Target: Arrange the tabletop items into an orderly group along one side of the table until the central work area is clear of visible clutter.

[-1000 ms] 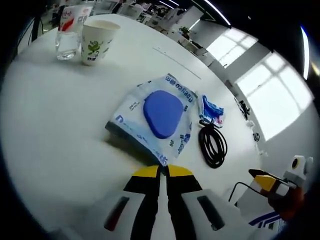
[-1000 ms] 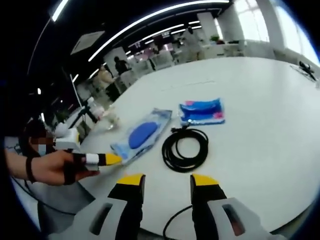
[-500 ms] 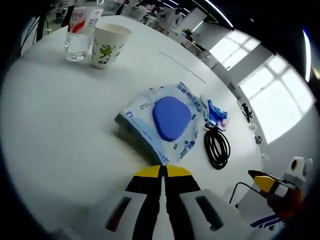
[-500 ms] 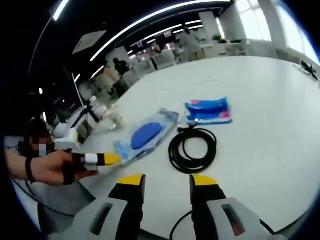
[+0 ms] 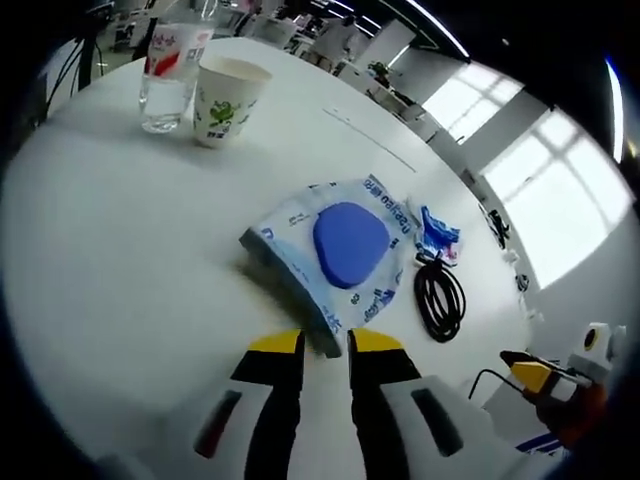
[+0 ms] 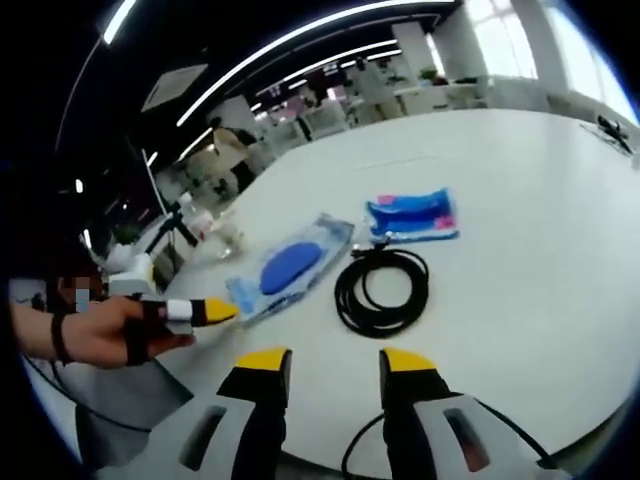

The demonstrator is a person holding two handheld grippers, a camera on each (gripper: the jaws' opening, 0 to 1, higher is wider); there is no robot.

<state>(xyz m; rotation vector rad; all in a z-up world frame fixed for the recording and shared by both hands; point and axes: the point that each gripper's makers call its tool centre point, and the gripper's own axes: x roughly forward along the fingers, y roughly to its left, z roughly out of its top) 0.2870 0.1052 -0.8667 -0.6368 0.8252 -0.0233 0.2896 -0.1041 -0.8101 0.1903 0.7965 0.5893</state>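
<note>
A clear plastic packet holding a blue oval pad (image 5: 340, 250) lies flat on the white table (image 5: 120, 260). My left gripper (image 5: 325, 345) is open, its yellow tips either side of the packet's near corner. To the right lie a coiled black cable (image 5: 440, 300) and a small blue-and-pink packet (image 5: 438, 228). In the right gripper view, my right gripper (image 6: 333, 362) stands open with nothing between its jaws, short of the cable (image 6: 382, 290). Beyond it are the pad packet (image 6: 290, 265) and the small packet (image 6: 412, 215). A hand holds the left gripper (image 6: 218, 311) at the packet's corner.
A paper cup with a green print (image 5: 225, 100) and a clear bottle with a red-and-white label (image 5: 168, 80) stand together at the table's far left. The right gripper (image 5: 535, 375) shows past the table edge at lower right. Desks and people fill the room behind.
My left gripper's jaws, shut before, have parted, and the packet's corner now lies between the tips. The right gripper stays open; both views shifted slightly.
</note>
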